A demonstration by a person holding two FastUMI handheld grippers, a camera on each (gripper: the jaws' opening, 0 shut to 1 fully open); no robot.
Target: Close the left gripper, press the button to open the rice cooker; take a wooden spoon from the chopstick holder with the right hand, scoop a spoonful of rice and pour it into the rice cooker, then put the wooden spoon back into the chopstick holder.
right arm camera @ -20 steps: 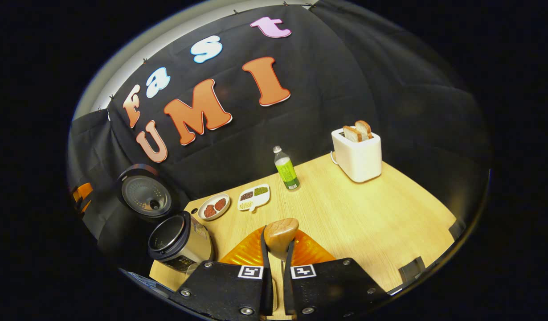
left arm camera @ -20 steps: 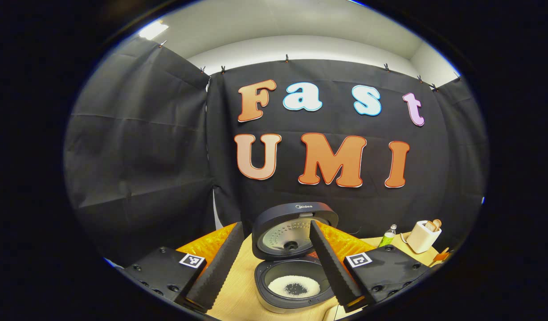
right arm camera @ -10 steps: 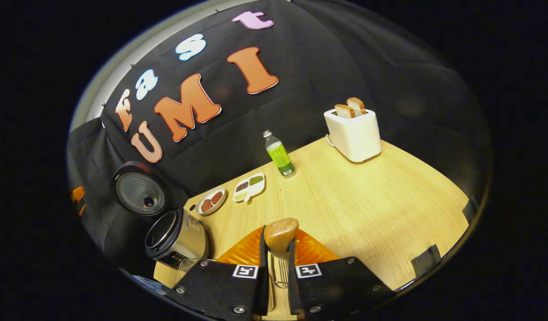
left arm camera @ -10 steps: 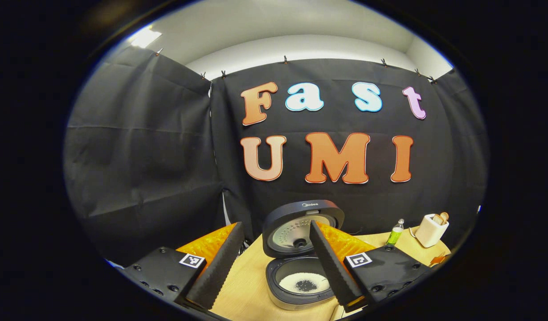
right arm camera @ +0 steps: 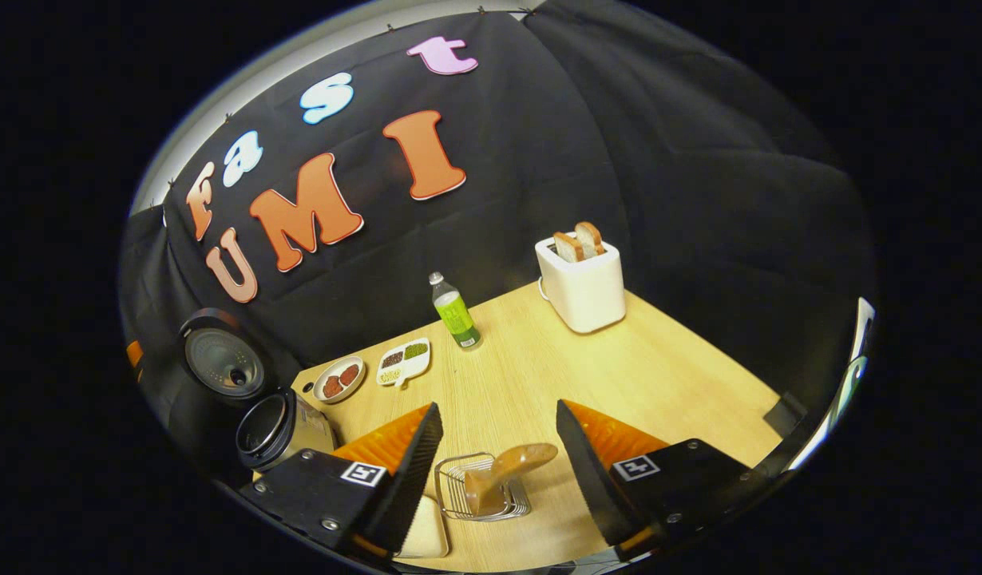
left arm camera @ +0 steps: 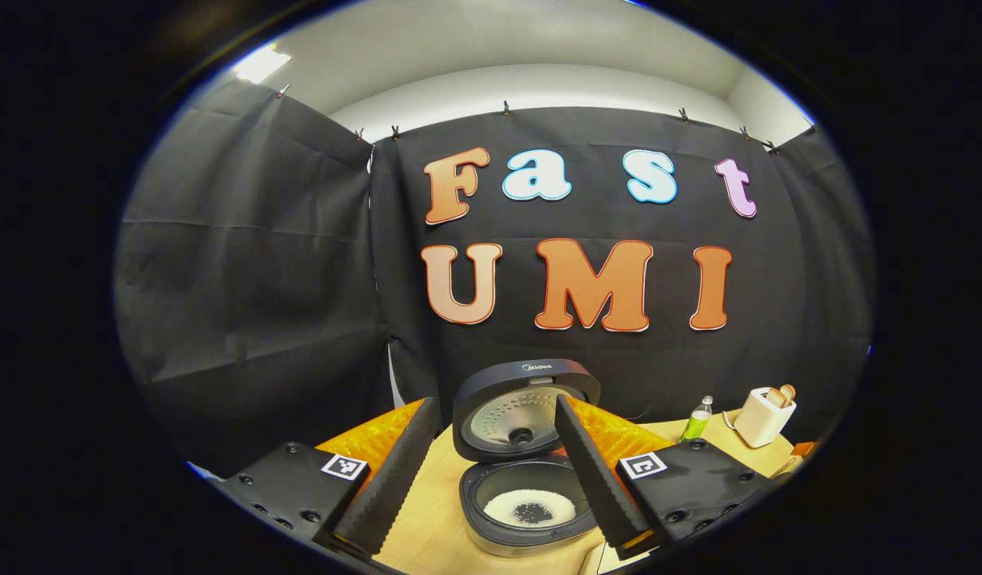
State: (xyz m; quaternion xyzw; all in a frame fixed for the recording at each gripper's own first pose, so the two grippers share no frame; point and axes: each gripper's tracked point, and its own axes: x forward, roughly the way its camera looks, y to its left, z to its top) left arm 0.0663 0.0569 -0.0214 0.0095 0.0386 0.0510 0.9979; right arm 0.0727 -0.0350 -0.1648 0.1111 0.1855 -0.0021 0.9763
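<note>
The right hand-held gripper (right arm camera: 495, 447) is now gaping wide, wooden spoon (right arm camera: 503, 473) back in the chopstick holder (right arm camera: 481, 487); left hand-held gripper (left arm camera: 491, 471) also wide; task looking finished.

Brand word on rice cooker (left arm camera: 526, 431) lid rim, too small to read
</note>
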